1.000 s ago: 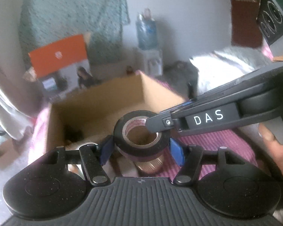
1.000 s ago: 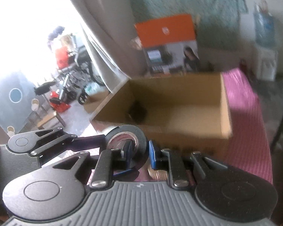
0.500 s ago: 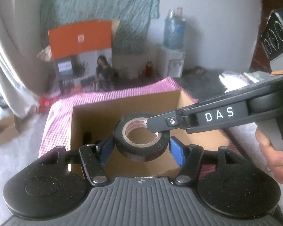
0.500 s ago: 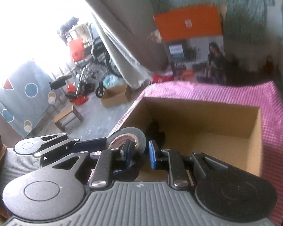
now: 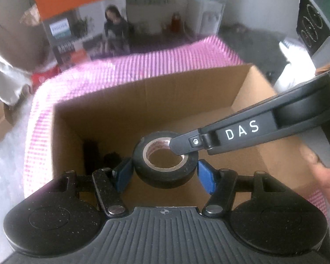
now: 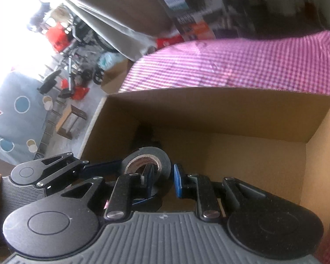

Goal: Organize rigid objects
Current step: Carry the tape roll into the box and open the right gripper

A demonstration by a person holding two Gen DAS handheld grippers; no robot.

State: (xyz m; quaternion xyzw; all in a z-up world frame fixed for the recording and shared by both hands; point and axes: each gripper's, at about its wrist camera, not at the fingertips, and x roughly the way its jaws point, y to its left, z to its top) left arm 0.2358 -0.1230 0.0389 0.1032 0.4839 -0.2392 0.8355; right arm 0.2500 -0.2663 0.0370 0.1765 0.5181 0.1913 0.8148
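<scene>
Holding the black tape roll (image 5: 165,160) between both tools, I have my left hand-held gripper (image 5: 165,172) clamped across its outer wall, one blue pad at nine o'clock of the roll and the other at three o'clock. My right hand-held gripper (image 6: 164,177) is pinched on the roll's wall: in its own view one blue pad sits inside the cardboard core and the other just outside the black band, with the roll (image 6: 147,161) standing on edge between them. From the left wrist view that right tool comes in from three o'clock, its black finger (image 5: 182,145) marked DAS reaching into the hole, and my right hand (image 5: 325,176) shows at the frame's right edge. The roll hangs over the open cardboard box (image 5: 143,92), above the near part of its floor, not touching it. Inside the box, toward ten o'clock of the roll, some dark object (image 5: 92,151) lies in the corner; I cannot tell what it is. The box sits on the counter, which is covered in a pink checked cloth (image 6: 242,61). Beyond it, at eleven o'clock in the left view, stands an orange and grey product carton (image 5: 81,22), blurred. Far off at nine o'clock in the right view are a bright opening and a blue patterned rug (image 6: 15,118).
</scene>
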